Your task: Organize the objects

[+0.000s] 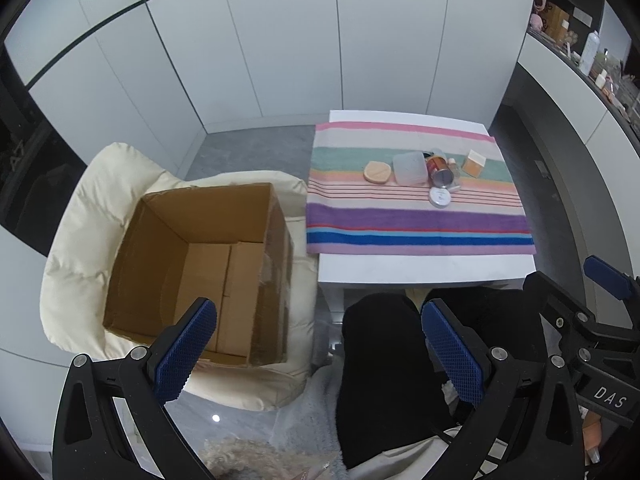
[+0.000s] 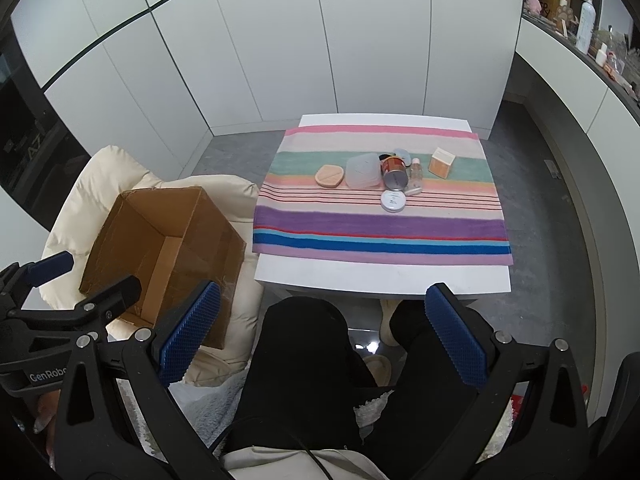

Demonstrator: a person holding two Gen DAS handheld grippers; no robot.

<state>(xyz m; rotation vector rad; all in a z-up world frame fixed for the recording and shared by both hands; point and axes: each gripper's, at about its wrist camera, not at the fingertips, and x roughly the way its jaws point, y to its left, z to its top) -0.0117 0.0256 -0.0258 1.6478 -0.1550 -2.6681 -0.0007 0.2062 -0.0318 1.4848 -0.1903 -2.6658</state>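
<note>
A striped towel (image 2: 380, 236) covers a small white table (image 2: 380, 276). On it lie a tan oval compact (image 2: 329, 176), a clear plastic tub (image 2: 363, 171), a red tin can (image 2: 394, 174) on its side, a small clear bottle (image 2: 416, 169), a round white jar (image 2: 393, 201) and an orange-and-white box (image 2: 441, 162). An open, empty cardboard box (image 1: 200, 272) sits on a cream cushion (image 1: 80, 240) to the table's left. My left gripper (image 1: 316, 352) hangs open near the box's front edge. My right gripper (image 2: 320, 336) is open above the person's black-clad knees (image 2: 304, 344). Neither holds anything.
White cabinet panels (image 2: 280, 40) form the back wall. A cluttered shelf (image 2: 592, 36) runs along the right side. Grey floor (image 2: 560, 220) surrounds the table. A fluffy pale rug (image 1: 240, 456) lies below the chair.
</note>
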